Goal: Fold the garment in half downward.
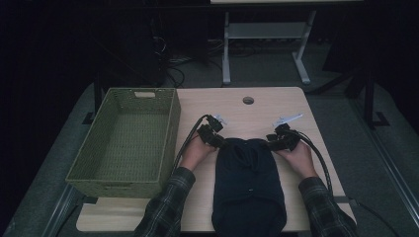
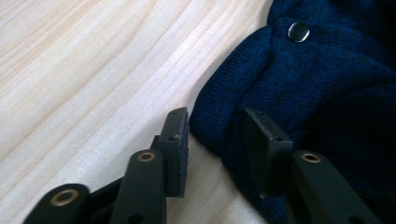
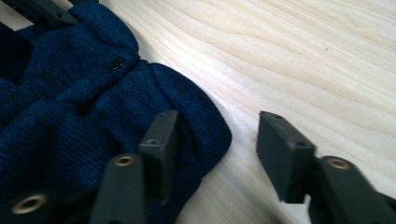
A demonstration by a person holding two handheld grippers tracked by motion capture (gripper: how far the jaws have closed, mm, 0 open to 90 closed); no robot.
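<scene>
Lying flat on the wooden table (image 1: 237,106), a dark navy knit garment (image 1: 249,185) runs from the near edge up to both grippers, which sit at its far end, one per corner.

L gripper (image 2: 215,140): jaws apart, straddling the rounded corner fold of the knit. In the left gripper view one pad sits on bare wood just beside the fabric edge, w/ a sliver of gap; the other pad sits on or against the cloth. A fold of cloth bulges between the two fingers, not visibly squeezed. Past the fingertips, further into the garment, a small shiny snap button (image 2: 299,31).

R gripper (image 3: 215,140): jaws also apart, wider gap. In the right gripper view one finger lies on top of the knit near its rounded corner; the other finger stands on bare table, clearly apart from the cloth, wood showing between. Corner edge of the garment ends between the two fingers, closer to the one on the cloth. A dark button (image 3: 117,62) sits beyond the fingertips on a seam.

High view: left hand (image 1: 197,150) and right hand (image 1: 296,155) flank the top of the garment, plaid sleeves below. Green woven basket (image 1: 126,143) stands well off to the L gripper's outer side, not touching the cloth.
</scene>
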